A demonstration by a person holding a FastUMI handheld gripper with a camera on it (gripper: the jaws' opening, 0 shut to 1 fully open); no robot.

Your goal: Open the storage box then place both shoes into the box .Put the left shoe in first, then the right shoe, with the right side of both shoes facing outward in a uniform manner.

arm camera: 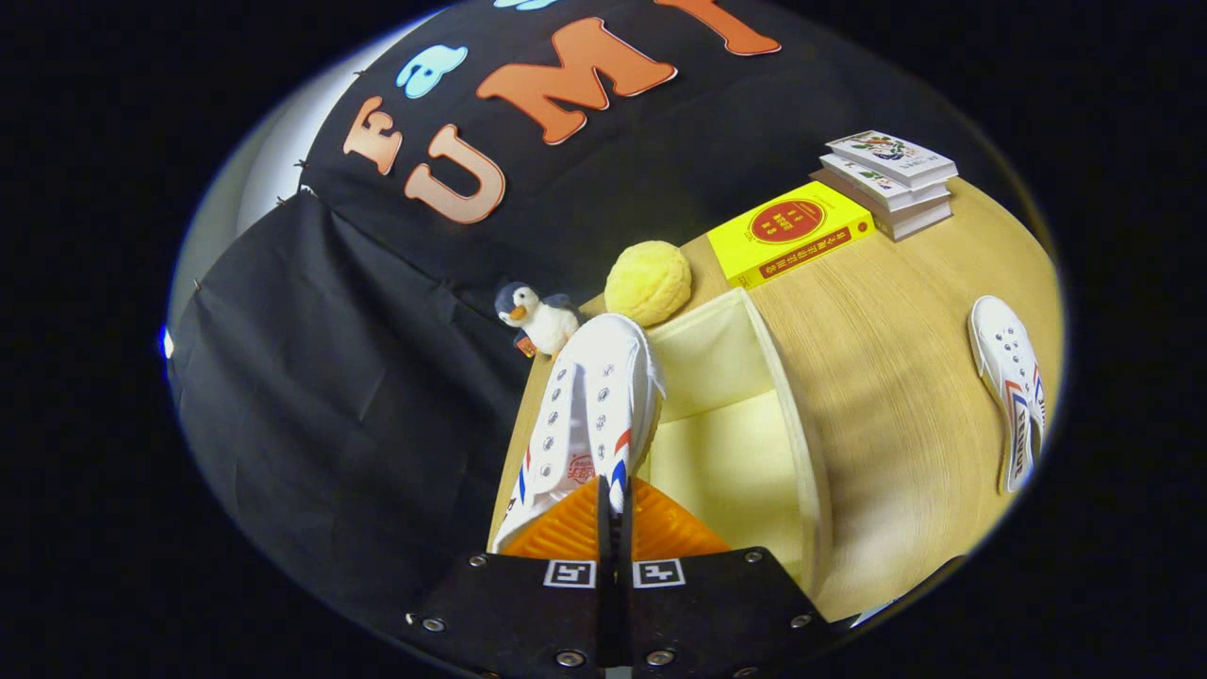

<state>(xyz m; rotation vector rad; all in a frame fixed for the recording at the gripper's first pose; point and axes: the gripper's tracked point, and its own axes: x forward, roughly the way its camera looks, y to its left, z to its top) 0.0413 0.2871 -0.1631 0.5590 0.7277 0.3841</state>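
While the hand-held gripper (pixel 613 514) pinches one white shoe (pixel 589 415), the open storage box (pixel 801 443) beside holds nothing.

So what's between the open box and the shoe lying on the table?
Nothing: in the claw view, bare table runs from the box to that shoe. The claw is shut on the other shoe, at the box's far side.

White shoes (pixel 589 415) with red-blue stripes, pale cream box (pixel 726 453), yellow book (pixel 787 231), yellow plush ball (pixel 648 281)
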